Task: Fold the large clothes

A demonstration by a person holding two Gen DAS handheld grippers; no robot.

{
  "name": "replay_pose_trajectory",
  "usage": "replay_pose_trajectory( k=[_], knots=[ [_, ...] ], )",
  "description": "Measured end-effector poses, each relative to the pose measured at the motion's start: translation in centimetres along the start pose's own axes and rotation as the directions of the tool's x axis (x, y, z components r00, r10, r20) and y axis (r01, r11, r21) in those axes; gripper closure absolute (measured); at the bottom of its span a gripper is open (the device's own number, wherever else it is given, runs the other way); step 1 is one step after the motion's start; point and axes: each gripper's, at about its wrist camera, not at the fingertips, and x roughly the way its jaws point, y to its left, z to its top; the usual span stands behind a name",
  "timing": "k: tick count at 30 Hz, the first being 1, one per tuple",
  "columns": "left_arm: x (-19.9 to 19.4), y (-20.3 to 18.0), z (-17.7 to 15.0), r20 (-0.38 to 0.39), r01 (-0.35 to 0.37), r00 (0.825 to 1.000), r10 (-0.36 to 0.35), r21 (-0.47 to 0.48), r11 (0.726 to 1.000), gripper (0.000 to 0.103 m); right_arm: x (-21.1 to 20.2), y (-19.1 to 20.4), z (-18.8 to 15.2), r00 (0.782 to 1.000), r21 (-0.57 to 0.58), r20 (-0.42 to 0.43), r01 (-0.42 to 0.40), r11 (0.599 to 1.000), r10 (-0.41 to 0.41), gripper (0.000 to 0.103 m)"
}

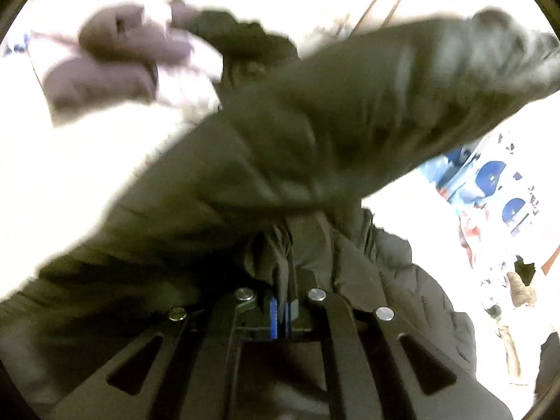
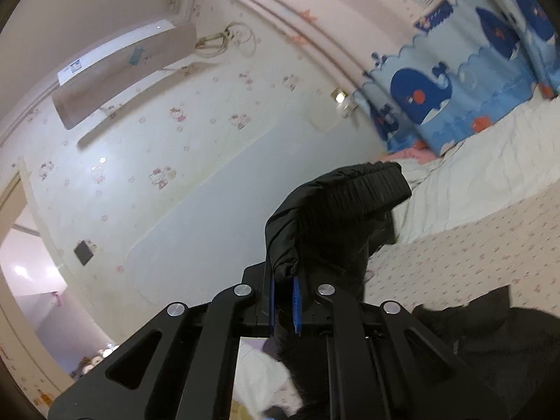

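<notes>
Left tool pinches the dark jacket; right tool clamps its ribbed cuff.

Jacket above bed (right view)

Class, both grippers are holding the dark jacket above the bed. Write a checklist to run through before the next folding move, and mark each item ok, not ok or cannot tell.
1. Left gripper shut on jacket fabric: ok.
2. Right gripper shut on the ribbed cuff end: ok.
3. Jacket lifted off the bed: cannot tell, part lies low at right.
4. Sleeve free of twists: cannot tell, the left view is blurred.
5. Curtain apart from the jacket: ok.
</notes>
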Motion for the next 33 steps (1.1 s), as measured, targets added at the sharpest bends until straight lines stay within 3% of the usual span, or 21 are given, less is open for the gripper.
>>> replay_pose_trajectory(
  k=[3,5,8,12,16,18,20,23,26,27,29,30,31,33],
  knots=[
    [-0.3,0.7,1.2,0.025,-0.029,0.999,0.028,0.031,0.999,0.1,-1.3,-1.4,0.1,0.999,0.01,0.03,0.041,0.999,-0.041,0.096],
    [2.2,2.9,1.8,-0.077,-0.072,0.994,0.071,0.0,0.997,0.1,-2.0,-3.5,-0.4,0.995,0.028,0.035,0.094,0.995,-0.095,0.096],
    [6.1,5.9,0.2,-0.297,-0.107,0.951,0.085,-0.059,0.993,0.097,-2.5,-7.2,-2.6,0.984,0.055,-0.003,0.18,0.982,-0.18,0.096],
    [4.7,6.0,-0.3,-0.357,-0.089,0.931,0.075,-0.024,0.996,0.095,-5.5,-13.9,-6.8,0.962,0.148,-0.033,0.274,0.95,-0.272,0.096],
    [0.7,6.7,-1.0,-0.395,-0.034,0.917,0.052,0.052,0.998,0.059,-10.1,-19.0,-10.7,0.941,0.217,-0.049,0.337,0.916,-0.335,0.096],
    [-2.1,7.6,-1.3,-0.407,-0.003,0.913,0.033,0.075,0.997,0.055,-12.2,-20.0,-12.5,0.93,0.214,-0.058,0.366,0.906,-0.362,0.096],
    [-4.1,8.2,-1.4,-0.404,-0.003,0.914,0.03,0.067,0.998,0.053,-13.8,-20.3,-14.1,0.921,0.194,-0.064,0.388,0.901,-0.383,0.096],
    [-7.2,9.2,0.7,-0.3,-0.017,0.954,0.018,0.007,1.0,0.049,-15.9,-19.9,-16.4,0.904,0.147,-0.08,0.428,0.892,-0.421,0.096],
    [-7.6,7.9,3.4,-0.174,0.012,0.985,-0.007,0.027,1.0,0.038,-16.7,-20.1,-18.9,0.865,0.091,-0.123,0.498,0.863,-0.486,0.096],
    [-7.1,6.7,4.4,-0.138,0.031,0.99,-0.024,0.047,0.998,0.032,-16.5,-21.0,-20.1,0.836,0.075,-0.163,0.54,0.838,-0.524,0.096],
    [-5.2,4.7,5.4,-0.116,0.077,0.991,-0.066,0.094,0.993,0.026,-15.8,-23.0,-21.5,0.805,0.091,-0.244,0.574,0.814,-0.54,0.095],
    [-3.2,3.6,5.4,-0.148,0.109,0.985,-0.089,0.135,0.985,0.021,-15.6,-24.4,-22.8,0.79,0.108,-0.294,0.587,0.802,-0.538,0.094],
    [-0.2,2.9,4.9,-0.215,0.107,0.974,-0.067,0.183,0.977,0.021,-15.7,-25.1,-23.5,0.781,0.117,-0.319,0.595,0.795,-0.538,0.092],
    [5.6,3.4,2.6,-0.366,0.074,0.93,0.018,0.236,0.969,0.021,-16.1,-25.9,-24.3,0.778,0.149,-0.361,0.592,0.792,-0.514,0.086]
  ],
)
